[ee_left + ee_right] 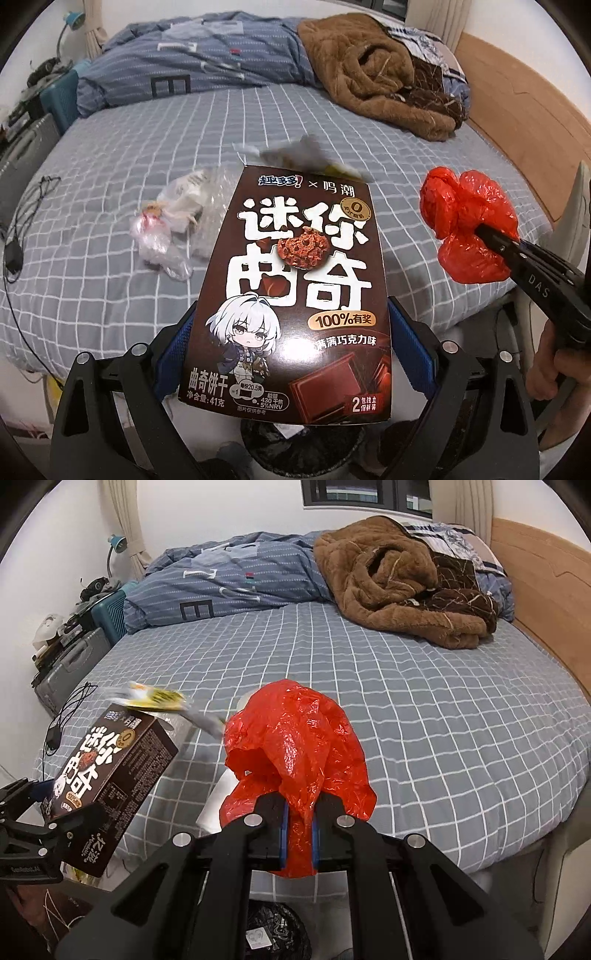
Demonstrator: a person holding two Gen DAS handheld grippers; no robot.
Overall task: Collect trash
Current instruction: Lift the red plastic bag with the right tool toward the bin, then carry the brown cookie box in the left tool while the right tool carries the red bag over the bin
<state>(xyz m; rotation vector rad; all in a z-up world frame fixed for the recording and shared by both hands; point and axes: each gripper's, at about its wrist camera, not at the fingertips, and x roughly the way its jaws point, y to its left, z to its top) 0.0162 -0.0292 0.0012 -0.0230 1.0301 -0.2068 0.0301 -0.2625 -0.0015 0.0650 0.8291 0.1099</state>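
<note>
In the left wrist view my left gripper (pixel 291 325) is shut on a brown cookie box (pixel 295 280), its blue pads pressing both sides. A blurred yellow and silver wrapper (pixel 295 158) pokes out of the box's top. To the right, my right gripper (pixel 496 242) pinches a crumpled red plastic bag (pixel 467 225). In the right wrist view the right gripper (pixel 298 830) is shut on the red plastic bag (pixel 295 753), and the cookie box (pixel 114 775) hangs at the left in the left gripper (pixel 55 808). Crumpled clear plastic trash (pixel 173 221) lies on the bed (pixel 110 155).
A bin lined with a black bag (pixel 277 934) stands on the floor below both grippers, against the bed's near edge. A brown fleece blanket (pixel 399 579) and a blue duvet (pixel 229 576) lie at the far side. A black cable (pixel 59 723) trails at the left edge, beside a suitcase (pixel 70 668).
</note>
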